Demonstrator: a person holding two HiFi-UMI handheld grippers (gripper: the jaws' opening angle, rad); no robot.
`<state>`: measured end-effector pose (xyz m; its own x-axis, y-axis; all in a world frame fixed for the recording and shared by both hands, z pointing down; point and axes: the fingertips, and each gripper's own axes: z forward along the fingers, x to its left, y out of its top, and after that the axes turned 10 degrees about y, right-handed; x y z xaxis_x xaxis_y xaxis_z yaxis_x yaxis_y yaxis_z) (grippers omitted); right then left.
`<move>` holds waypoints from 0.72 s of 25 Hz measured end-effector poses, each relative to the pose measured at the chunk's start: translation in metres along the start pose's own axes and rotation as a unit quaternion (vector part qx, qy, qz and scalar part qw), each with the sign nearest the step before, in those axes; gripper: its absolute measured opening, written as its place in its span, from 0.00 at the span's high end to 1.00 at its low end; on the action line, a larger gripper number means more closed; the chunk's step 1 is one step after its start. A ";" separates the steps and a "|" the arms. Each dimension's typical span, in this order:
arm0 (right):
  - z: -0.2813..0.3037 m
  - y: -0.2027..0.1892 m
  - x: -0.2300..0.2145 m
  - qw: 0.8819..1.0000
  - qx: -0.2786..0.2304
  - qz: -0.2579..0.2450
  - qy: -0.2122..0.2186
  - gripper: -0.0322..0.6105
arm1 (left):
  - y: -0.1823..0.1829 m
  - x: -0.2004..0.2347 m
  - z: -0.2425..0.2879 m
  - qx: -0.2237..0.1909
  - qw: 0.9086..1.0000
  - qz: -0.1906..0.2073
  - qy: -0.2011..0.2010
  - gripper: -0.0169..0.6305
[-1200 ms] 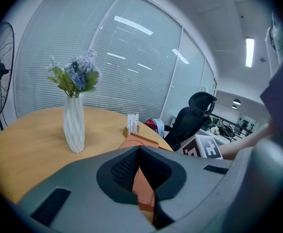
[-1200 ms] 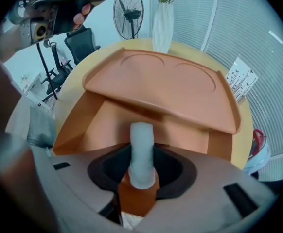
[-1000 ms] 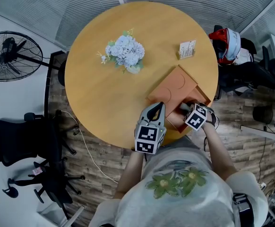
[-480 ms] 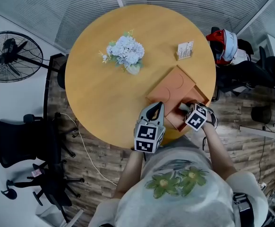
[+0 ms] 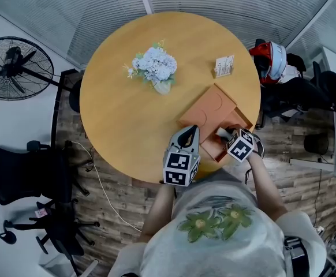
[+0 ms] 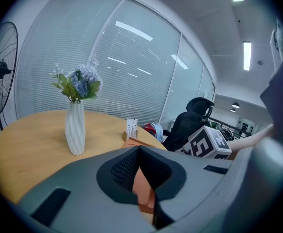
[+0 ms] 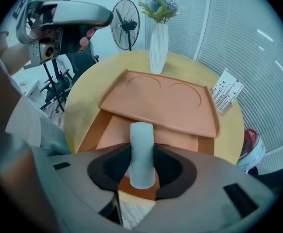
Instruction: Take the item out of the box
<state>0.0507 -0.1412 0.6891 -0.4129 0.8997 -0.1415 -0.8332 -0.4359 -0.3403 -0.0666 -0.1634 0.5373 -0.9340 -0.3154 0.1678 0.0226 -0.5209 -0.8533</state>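
Right gripper view shows the pale cylindrical item [image 7: 141, 149] clamped between the right gripper's [image 7: 141, 168] jaws, over the open near end of the orange box [image 7: 180, 106]. Just left of the box, the left gripper [image 6: 139, 171] has its jaws closed together, empty. Beyond the box on the round table [image 5: 127, 114] stand a flower vase [image 5: 155, 68] and a card holder [image 5: 224, 66].

Office, swivel chair [image 5: 11, 173], window blinds [image 5: 226, 2], round table [image 5: 122, 114]
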 end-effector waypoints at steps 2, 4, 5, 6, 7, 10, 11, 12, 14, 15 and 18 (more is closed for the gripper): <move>-0.004 0.002 0.000 1.000 -0.004 0.001 0.001 0.72 | 0.000 0.000 0.001 0.000 1.000 -0.002 0.000 0.99; -0.007 0.003 -0.001 1.000 -0.008 0.002 0.001 0.72 | 0.000 -0.001 0.001 0.000 1.000 -0.003 -0.001 0.99; -0.009 0.004 -0.001 1.000 -0.011 0.002 0.001 0.72 | 0.000 -0.001 0.002 0.000 1.000 -0.004 -0.001 0.99; -0.011 0.005 -0.001 1.000 -0.013 0.003 0.001 0.72 | 0.000 -0.001 0.002 -0.001 1.000 -0.004 -0.001 0.99; -0.012 0.006 0.000 1.000 -0.016 0.003 0.001 0.72 | 0.001 0.000 0.002 -0.001 1.000 -0.005 0.000 0.99; -0.017 0.009 0.001 1.000 -0.022 0.003 0.001 0.72 | 0.001 0.002 0.001 -0.001 1.000 -0.007 0.002 0.99; -0.018 0.010 0.001 1.000 -0.025 0.003 0.000 0.72 | 0.001 0.002 0.001 -0.001 1.000 -0.008 0.003 0.99; -0.020 0.011 0.001 1.000 -0.028 0.004 0.000 0.72 | 0.001 0.003 0.001 -0.001 1.000 -0.008 0.004 0.99; -0.022 0.012 0.002 0.999 -0.033 0.005 0.001 0.72 | 0.000 0.004 0.001 0.000 1.000 -0.009 0.004 0.99; -0.023 0.013 0.002 0.999 -0.036 0.005 0.000 0.72 | 0.000 0.003 0.002 0.000 1.000 -0.010 0.005 0.99; -0.026 0.012 0.003 0.999 -0.044 0.009 0.001 0.72 | 0.000 0.002 0.002 0.000 1.000 -0.010 0.006 0.99</move>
<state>0.0486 -0.1435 0.6604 -0.4258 0.8923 -0.1503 -0.7904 -0.4476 -0.4181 -0.0677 -0.1659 0.5390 -0.9382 -0.2964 0.1788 0.0043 -0.5265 -0.8502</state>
